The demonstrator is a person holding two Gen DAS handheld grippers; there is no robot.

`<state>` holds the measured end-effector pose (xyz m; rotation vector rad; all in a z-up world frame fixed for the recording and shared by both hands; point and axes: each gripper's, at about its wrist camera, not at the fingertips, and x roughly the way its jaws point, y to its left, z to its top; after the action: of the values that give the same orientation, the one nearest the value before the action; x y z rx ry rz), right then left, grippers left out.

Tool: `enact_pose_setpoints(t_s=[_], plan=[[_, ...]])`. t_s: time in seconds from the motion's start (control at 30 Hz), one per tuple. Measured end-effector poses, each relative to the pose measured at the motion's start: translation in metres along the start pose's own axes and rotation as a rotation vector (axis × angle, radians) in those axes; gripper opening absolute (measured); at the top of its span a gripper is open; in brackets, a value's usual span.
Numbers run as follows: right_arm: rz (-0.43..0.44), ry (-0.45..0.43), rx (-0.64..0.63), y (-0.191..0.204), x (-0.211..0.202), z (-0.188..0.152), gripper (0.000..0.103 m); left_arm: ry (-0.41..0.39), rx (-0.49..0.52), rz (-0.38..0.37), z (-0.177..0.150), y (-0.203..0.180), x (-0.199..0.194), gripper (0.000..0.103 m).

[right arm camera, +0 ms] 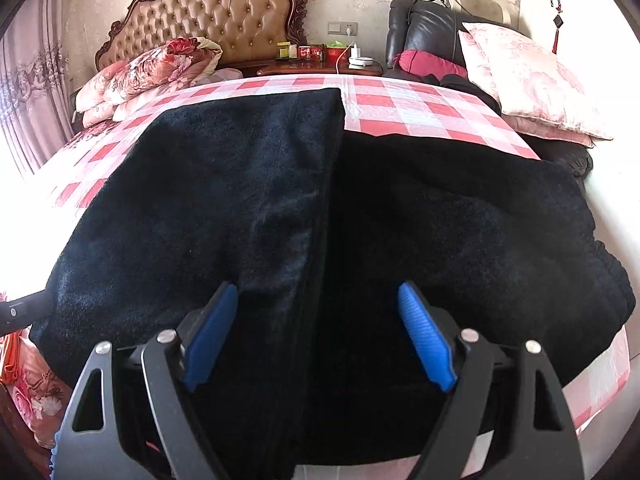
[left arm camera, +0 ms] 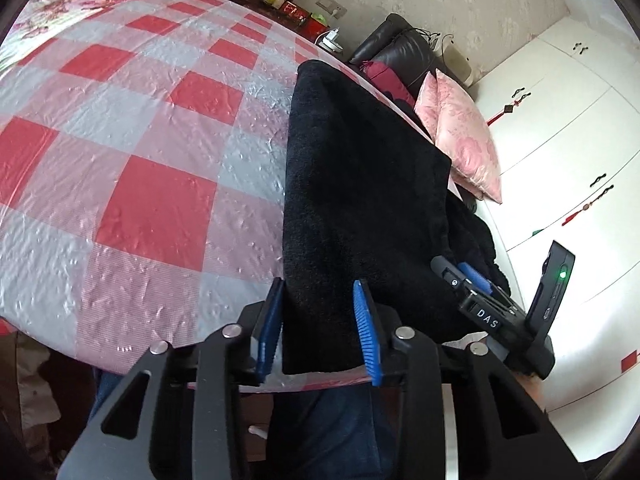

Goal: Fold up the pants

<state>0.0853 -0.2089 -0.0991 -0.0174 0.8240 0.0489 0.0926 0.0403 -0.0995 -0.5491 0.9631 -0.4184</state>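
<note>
I see my left tongs [left arm camera: 320, 320] spread around the near left edge of the black pants [right arm camera: 280, 220] lying on the checked bed [left arm camera: 120, 160], my right tongs [right arm camera: 320, 336] spread over their middle fold.

Both grippers [left arm camera: 320, 320] [right arm camera: 320, 336] agape, low

My left gripper [left arm camera: 320, 312] and right gripper [right arm camera: 318, 334] share black slotted frames, silver round screws and ribbed blue pads [right arm camera: 424, 344]; one housing reads "DAS" [left arm camera: 489, 319], beside a green light [left arm camera: 563, 275].
</note>
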Motion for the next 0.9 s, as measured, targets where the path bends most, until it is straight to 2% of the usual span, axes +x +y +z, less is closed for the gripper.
enact_pose_setpoints(t_s=[0.2,0.27,0.4,0.43,0.53,0.63,0.77,0.83,0.9], plan=[[0.001,0.0,-0.002,0.0,0.001,0.001,0.083,-0.013,0.036,0.033,0.001,-0.004,-0.003,0.031],[0.001,-0.001,-0.001,0.0,0.001,0.001,0.083,-0.071,0.074,0.069,0.009,-0.009,-0.012,0.031],[0.009,0.023,0.008,-0.001,0.001,0.004,0.083,-0.123,0.182,0.122,0.034,-0.025,-0.016,0.031],[0.029,0.042,0.015,-0.003,0.001,0.008,0.083,-0.132,0.2,0.125,0.041,-0.029,-0.015,0.033],[0.157,0.043,0.086,-0.019,-0.009,0.021,0.083,-0.148,0.273,0.149,0.058,-0.042,-0.008,0.047],[0.278,0.066,0.191,-0.048,-0.009,0.041,0.083,-0.173,0.403,0.182,0.061,-0.068,-0.004,0.047],[0.395,0.118,0.202,-0.068,0.016,0.077,0.083,-0.228,0.649,0.111,0.023,-0.124,0.001,0.047],[0.398,0.135,0.186,-0.072,0.03,0.097,0.083,-0.205,0.795,0.045,-0.016,-0.153,0.01,0.049],[0.428,0.158,0.173,-0.071,0.043,0.11,0.083,-0.18,0.903,0.028,-0.048,-0.17,0.021,0.05]])
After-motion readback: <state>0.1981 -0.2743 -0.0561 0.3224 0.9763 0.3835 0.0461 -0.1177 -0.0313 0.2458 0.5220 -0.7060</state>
